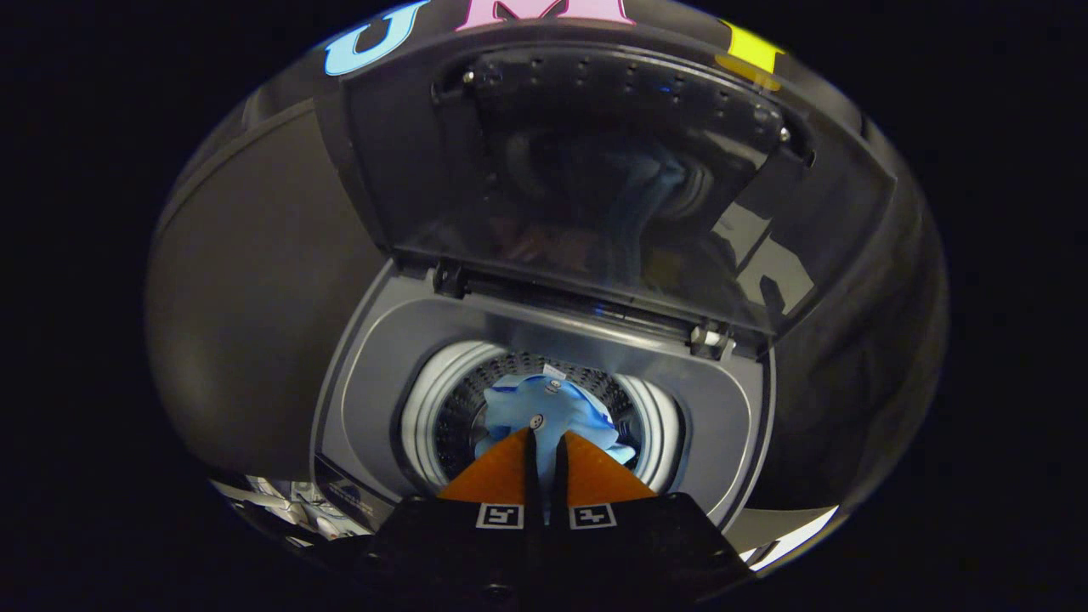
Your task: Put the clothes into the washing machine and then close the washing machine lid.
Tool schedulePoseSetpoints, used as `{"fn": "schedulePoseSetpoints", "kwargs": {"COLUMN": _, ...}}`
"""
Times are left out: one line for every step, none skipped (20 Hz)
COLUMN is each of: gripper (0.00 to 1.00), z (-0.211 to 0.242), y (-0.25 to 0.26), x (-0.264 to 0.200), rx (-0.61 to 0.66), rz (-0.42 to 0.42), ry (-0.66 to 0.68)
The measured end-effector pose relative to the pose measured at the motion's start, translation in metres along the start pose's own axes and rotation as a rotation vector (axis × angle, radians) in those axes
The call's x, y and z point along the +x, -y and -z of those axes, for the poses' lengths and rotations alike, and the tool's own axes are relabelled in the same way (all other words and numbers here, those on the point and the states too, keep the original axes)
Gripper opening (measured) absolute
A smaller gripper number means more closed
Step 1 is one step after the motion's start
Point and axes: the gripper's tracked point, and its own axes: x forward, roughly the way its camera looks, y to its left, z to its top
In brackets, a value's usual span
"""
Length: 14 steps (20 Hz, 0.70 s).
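Note:
A grey top-loading washing machine stands below me with its dark see-through lid raised upright behind the opening. A light blue garment with small buttons hangs into the perforated drum, inside the white tub ring. My gripper is just above the opening. Its fingers are nearly together, with a strip of the blue cloth pinched in the narrow gap between them. The lower part of the garment is hidden behind the fingers.
The lid hinges sit at the back of the grey top rim. The machine's control panel lies to the near left of the fingers. Dark booth wall surrounds the machine on both sides.

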Motion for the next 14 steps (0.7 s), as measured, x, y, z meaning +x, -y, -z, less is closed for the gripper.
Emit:
{"fn": "schedulePoseSetpoints", "kwargs": {"gripper": 0.05, "z": 0.003, "y": -0.001, "x": 0.003, "rx": -0.005, "rz": -0.001, "ry": -0.008}}
{"fn": "schedulePoseSetpoints", "kwargs": {"gripper": 0.05, "z": 0.004, "y": -0.002, "x": 0.005, "rx": -0.01, "rz": -0.003, "ry": -0.012}}
{"fn": "schedulePoseSetpoints", "kwargs": {"gripper": 0.05, "z": 0.005, "y": -0.003, "x": 0.006, "rx": -0.016, "rz": -0.004, "ry": -0.014}}
{"fn": "schedulePoseSetpoints", "kwargs": {"gripper": 0.05, "z": 0.004, "y": -0.003, "x": 0.006, "rx": -0.022, "rz": -0.005, "ry": -0.011}}
{"fn": "schedulePoseSetpoints", "kwargs": {"gripper": 0.05, "z": 0.003, "y": -0.004, "x": 0.006, "rx": -0.029, "rz": -0.004, "ry": -0.005}}
{"fn": "schedulePoseSetpoints", "kwargs": {"gripper": 0.05, "z": 0.003, "y": -0.004, "x": 0.006, "rx": -0.032, "rz": -0.004, "ry": -0.002}}
{"fn": "schedulePoseSetpoints", "kwargs": {"gripper": 0.05, "z": 0.003, "y": -0.004, "x": 0.007, "rx": -0.033, "rz": -0.005, "ry": -0.002}}
{"fn": "schedulePoseSetpoints", "kwargs": {"gripper": 0.05, "z": 0.004, "y": -0.004, "x": 0.008, "rx": -0.033, "rz": -0.006, "ry": -0.004}}
{"fn": "schedulePoseSetpoints", "kwargs": {"gripper": 0.05, "z": 0.005, "y": -0.004, "x": 0.01, "rx": -0.034, "rz": -0.008, "ry": -0.008}}
{"fn": "schedulePoseSetpoints", "kwargs": {"gripper": 0.05, "z": 0.006, "y": -0.003, "x": 0.012, "rx": -0.033, "rz": -0.008, "ry": -0.014}}
{"fn": "schedulePoseSetpoints", "kwargs": {"gripper": 0.05, "z": 0.008, "y": -0.004, "x": 0.014, "rx": -0.023, "rz": -0.012, "ry": -0.021}}
{"fn": "schedulePoseSetpoints", "kwargs": {"gripper": 0.05, "z": 0.01, "y": -0.004, "x": 0.017, "rx": -0.007, "rz": -0.022, "ry": -0.032}}
{"fn": "schedulePoseSetpoints", "kwargs": {"gripper": 0.05, "z": 0.013, "y": -0.005, "x": 0.019, "rx": 0.01, "rz": -0.025, "ry": -0.038}}
{"fn": "schedulePoseSetpoints", "kwargs": {"gripper": 0.05, "z": 0.013, "y": -0.003, "x": 0.02, "rx": 0.014, "rz": -0.018, "ry": -0.042}}
